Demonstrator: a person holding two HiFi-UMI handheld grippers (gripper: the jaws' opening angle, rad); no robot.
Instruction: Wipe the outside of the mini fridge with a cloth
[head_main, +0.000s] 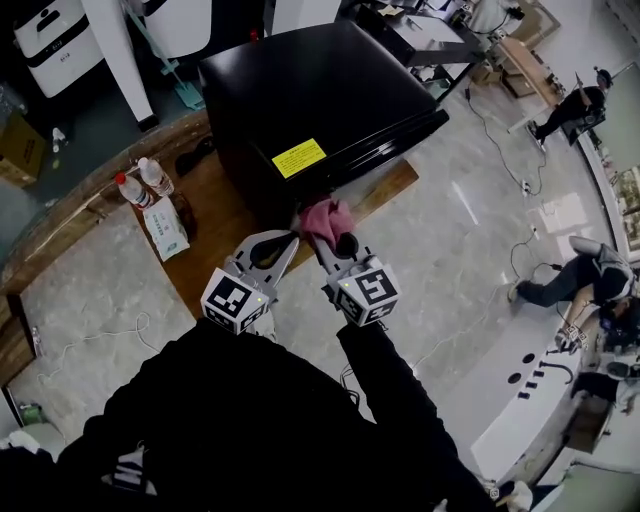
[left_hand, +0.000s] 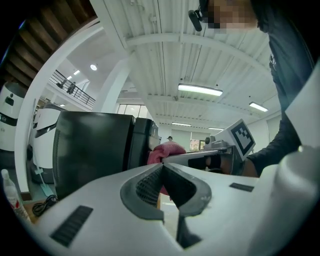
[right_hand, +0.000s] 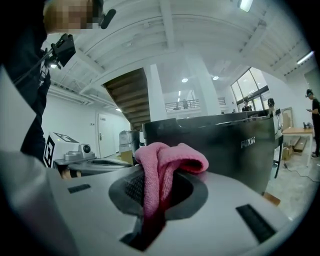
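Note:
A black mini fridge (head_main: 320, 95) stands on a low wooden platform (head_main: 215, 235), with a yellow label (head_main: 299, 157) near its top front edge. My right gripper (head_main: 330, 243) is shut on a pink cloth (head_main: 322, 219), which it holds against the fridge's lower front corner. In the right gripper view the pink cloth (right_hand: 162, 172) bulges out between the jaws in front of the fridge (right_hand: 220, 145). My left gripper (head_main: 290, 240) is shut and empty, just left of the cloth. The left gripper view shows the fridge (left_hand: 95, 147), the cloth (left_hand: 167, 150) and the right gripper's marker cube (left_hand: 240, 137).
Two water bottles (head_main: 143, 183) and a pack of wipes (head_main: 166, 228) lie at the platform's left end. Cables (head_main: 500, 140) trail over the marble floor at right. People (head_main: 575, 105) work at the far right by a white counter (head_main: 530, 390).

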